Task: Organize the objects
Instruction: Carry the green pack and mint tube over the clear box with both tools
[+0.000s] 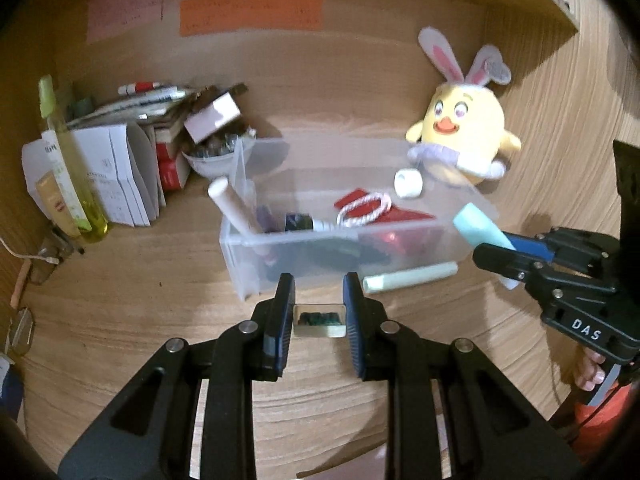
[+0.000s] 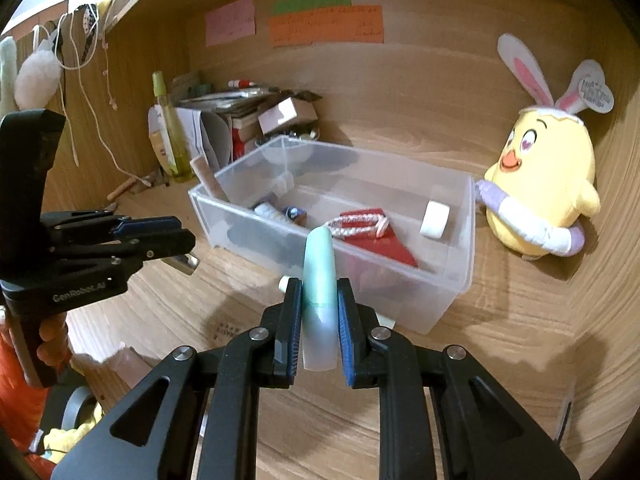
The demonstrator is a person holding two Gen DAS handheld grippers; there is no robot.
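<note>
My left gripper (image 1: 319,285) is shut on a small silver metal case (image 1: 319,321), held above the desk just in front of the clear plastic bin (image 1: 256,240). My right gripper (image 2: 319,285) is shut on a pale teal tube (image 2: 317,264) that sticks up over the bin's near wall (image 2: 400,300). The left wrist view shows that right gripper (image 1: 496,252) and its tube (image 1: 480,226) at the bin's right end. Inside the bin lie a red pouch with a red-white cord (image 2: 372,228), a white roll (image 2: 435,219) and a cream tube (image 1: 232,208). A second mint tube (image 1: 412,276) lies on the desk beside the bin.
A yellow chick plush with rabbit ears (image 2: 540,184) leans at the right behind the bin. Papers, boxes and a bowl are piled at the back left (image 1: 132,160), with a yellow-green spray bottle (image 1: 68,160). Coloured notes (image 2: 326,26) hang on the wooden back wall.
</note>
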